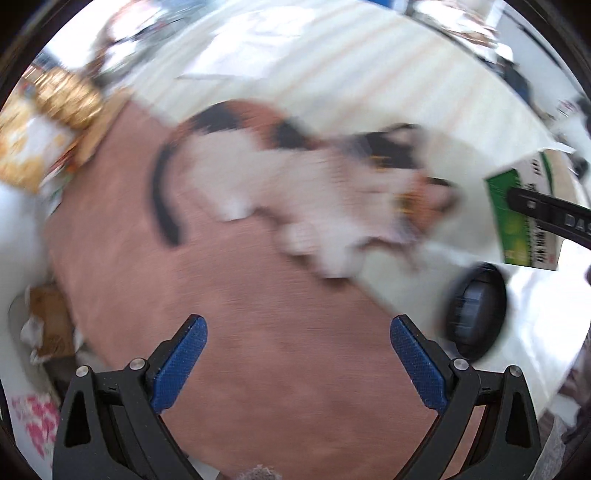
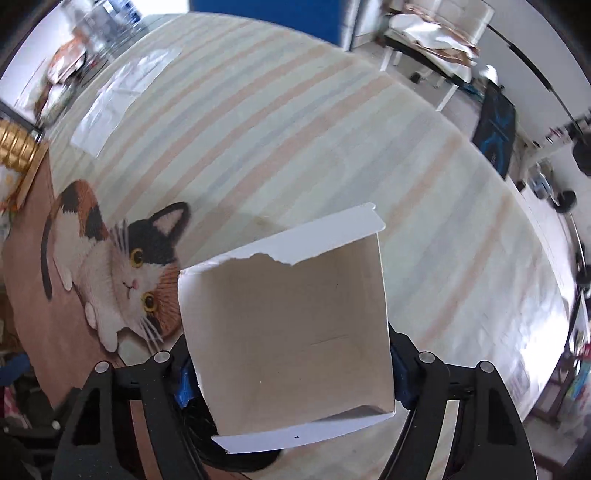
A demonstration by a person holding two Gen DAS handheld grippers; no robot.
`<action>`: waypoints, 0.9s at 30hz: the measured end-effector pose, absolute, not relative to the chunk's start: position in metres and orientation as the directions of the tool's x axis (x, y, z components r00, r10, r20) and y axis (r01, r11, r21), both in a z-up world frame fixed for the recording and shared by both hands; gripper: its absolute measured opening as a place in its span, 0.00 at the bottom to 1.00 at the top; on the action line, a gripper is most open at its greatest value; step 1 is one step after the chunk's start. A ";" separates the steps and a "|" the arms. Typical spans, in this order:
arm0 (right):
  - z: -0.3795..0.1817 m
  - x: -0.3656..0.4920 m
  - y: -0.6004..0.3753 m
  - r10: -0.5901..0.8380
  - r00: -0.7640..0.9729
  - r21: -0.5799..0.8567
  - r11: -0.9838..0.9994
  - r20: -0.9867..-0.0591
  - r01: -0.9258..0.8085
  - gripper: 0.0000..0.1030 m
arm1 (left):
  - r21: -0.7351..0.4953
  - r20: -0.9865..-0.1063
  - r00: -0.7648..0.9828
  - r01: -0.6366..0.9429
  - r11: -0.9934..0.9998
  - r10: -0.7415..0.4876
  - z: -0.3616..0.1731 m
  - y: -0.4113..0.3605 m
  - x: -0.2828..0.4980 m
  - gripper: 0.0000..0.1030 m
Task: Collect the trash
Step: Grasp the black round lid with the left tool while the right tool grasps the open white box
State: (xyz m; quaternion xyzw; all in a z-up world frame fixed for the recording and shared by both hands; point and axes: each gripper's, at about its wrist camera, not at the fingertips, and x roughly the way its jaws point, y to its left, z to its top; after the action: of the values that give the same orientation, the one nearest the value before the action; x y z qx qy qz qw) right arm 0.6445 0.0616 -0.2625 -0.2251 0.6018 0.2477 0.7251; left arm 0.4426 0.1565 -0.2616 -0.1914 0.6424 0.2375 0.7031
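My right gripper [image 2: 291,373] is shut on an empty torn cardboard box [image 2: 288,332], gripping its two side walls with the open end facing the camera; the fingertips are hidden behind it. The same box [image 1: 524,218] shows green-printed at the right edge of the left wrist view, with the right gripper's finger [image 1: 546,212] on it. My left gripper [image 1: 298,362] is open and empty above the brown part of a rug with a calico cat picture [image 1: 295,184]. The left wrist view is motion-blurred.
The striped pale rug [image 2: 295,129] covers most of the floor. A gold ribbed object [image 1: 66,98] and snack packaging [image 1: 26,155] lie at the left. A black round lid-like object [image 1: 474,317] sits at the right. A cardboard scrap [image 1: 48,325] lies at lower left. Furniture [image 2: 436,33] stands far back.
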 end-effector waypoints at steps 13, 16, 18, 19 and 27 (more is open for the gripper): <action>-0.261 0.641 -0.138 0.052 0.147 0.019 0.975 -0.988 -0.221 0.77 | -0.070 -0.997 -0.010 -0.366 0.928 -0.079 -0.310 0.047 0.517 0.99; -0.266 0.637 -0.157 0.058 0.132 0.034 0.983 -0.990 -0.178 0.77 | -0.055 -0.997 -0.031 -0.356 0.933 -0.070 -0.320 0.041 0.523 0.97; -0.268 0.635 -0.165 0.056 0.130 0.034 0.986 -0.990 -0.166 0.77 | -0.043 -0.998 -0.026 -0.355 0.934 -0.056 -0.320 0.037 0.526 0.97; -0.269 0.635 -0.166 0.057 0.128 0.036 0.986 -0.990 -0.163 0.77 | -0.042 -0.999 -0.014 -0.349 0.936 -0.051 -0.319 0.034 0.528 0.95; -0.264 0.620 -0.151 0.053 0.144 0.023 0.979 -0.988 -0.204 0.77 | -0.021 -0.998 0.061 -0.315 0.949 -0.002 -0.295 0.024 0.542 0.83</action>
State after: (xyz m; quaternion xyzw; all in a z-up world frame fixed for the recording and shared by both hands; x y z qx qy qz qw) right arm 0.6202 -0.1511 -0.2641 -0.0583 0.6485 0.0853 0.7542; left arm 0.5418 0.0236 -0.2954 -0.1173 0.6764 0.1089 0.7189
